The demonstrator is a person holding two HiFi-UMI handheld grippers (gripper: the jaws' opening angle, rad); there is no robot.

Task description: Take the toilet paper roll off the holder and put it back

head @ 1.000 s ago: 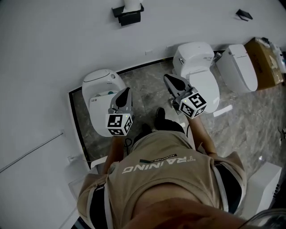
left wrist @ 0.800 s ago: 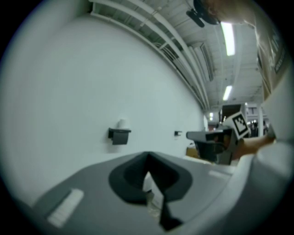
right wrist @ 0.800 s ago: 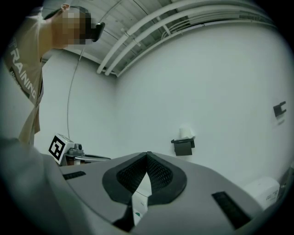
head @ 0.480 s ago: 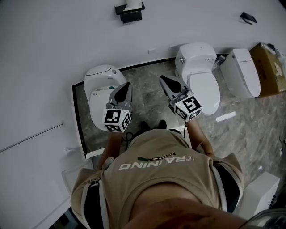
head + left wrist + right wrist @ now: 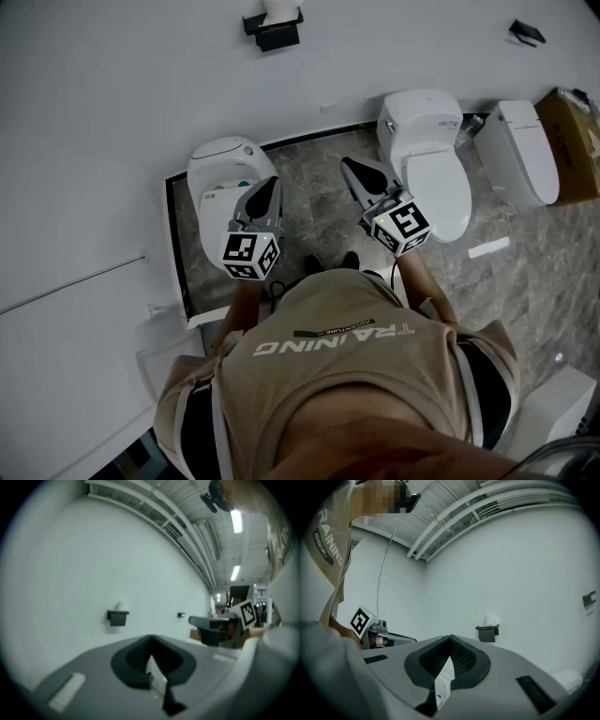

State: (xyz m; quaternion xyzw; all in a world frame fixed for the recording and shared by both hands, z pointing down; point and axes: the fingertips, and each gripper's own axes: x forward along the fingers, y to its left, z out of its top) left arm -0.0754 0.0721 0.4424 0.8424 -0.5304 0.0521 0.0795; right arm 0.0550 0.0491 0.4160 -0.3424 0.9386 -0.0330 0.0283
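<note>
A white toilet paper roll stands on a black holder mounted on the white wall, far ahead of both grippers. The same roll and holder show small in the left gripper view, and roll and holder in the right gripper view. My left gripper is held in front of the person's chest, shut, with nothing between its jaws. My right gripper is level beside it, also shut and empty. Both point toward the wall.
Three white toilets stand along the wall: one below the left gripper, one beside the right gripper, one further right. A cardboard box sits at the far right. A small black fitting is on the wall.
The head camera has shifted a little, so the toilets and holder sit slightly further right in the frame. Both grippers stay shut and side by side at about the same place.
</note>
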